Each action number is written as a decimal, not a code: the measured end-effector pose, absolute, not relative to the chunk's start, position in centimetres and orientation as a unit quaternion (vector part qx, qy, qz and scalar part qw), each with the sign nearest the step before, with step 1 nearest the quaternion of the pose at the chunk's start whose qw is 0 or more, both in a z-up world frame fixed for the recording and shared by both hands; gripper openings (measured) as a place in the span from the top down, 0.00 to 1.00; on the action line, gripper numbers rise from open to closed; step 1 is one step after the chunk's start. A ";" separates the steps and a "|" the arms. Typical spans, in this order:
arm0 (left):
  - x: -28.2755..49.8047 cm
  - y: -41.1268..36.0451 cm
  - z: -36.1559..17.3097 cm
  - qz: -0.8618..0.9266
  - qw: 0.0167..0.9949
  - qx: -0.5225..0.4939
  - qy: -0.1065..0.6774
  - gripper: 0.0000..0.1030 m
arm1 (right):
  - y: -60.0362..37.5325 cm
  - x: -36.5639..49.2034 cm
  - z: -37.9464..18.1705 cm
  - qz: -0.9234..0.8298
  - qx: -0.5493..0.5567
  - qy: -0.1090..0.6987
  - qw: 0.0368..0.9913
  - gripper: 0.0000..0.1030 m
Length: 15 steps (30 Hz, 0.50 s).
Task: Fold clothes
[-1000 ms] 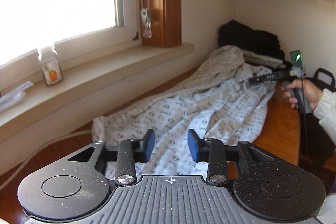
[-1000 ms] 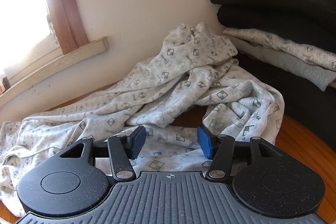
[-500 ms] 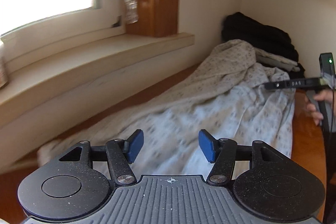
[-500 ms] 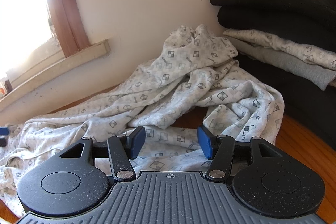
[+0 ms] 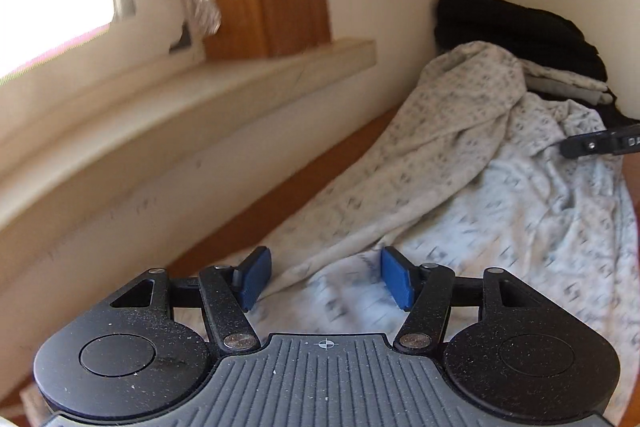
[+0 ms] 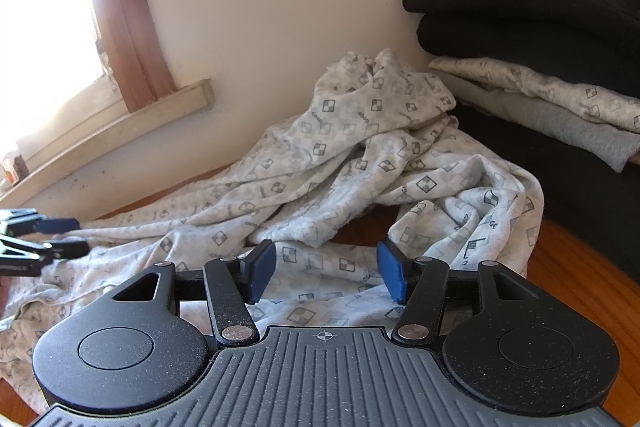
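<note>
Two black grippers with blue pads, left gripper (image 5: 326,279) and right gripper (image 6: 326,275), hover open-jawed over the crumpled white patterned cotton garment (image 6: 320,163), gripping nothing

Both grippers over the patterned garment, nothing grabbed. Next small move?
Probably lower the left gripper onto the patterned garment edge below it and close: its pads are apart with only loose, crumpled cloth beneath. The right gripper hovers open at the other end.
</note>
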<state>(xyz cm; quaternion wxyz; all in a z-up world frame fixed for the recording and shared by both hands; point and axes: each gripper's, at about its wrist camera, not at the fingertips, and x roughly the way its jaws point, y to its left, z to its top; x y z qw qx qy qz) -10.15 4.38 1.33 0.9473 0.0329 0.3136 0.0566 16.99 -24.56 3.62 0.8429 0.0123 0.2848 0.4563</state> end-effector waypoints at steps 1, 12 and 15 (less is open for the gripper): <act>-10.3 4.8 1.0 0.057 0.947 0.023 0.315 0.37 | -24.5 17.0 3.6 0.457 0.012 0.285 0.842 0.45; -12.2 4.8 0.6 0.066 0.945 0.022 0.320 0.36 | -24.4 17.4 3.5 0.462 0.004 0.289 0.838 0.45; -13.0 5.0 0.7 0.067 0.944 0.021 0.321 0.36 | -24.7 17.3 3.5 0.469 0.009 0.285 0.836 0.45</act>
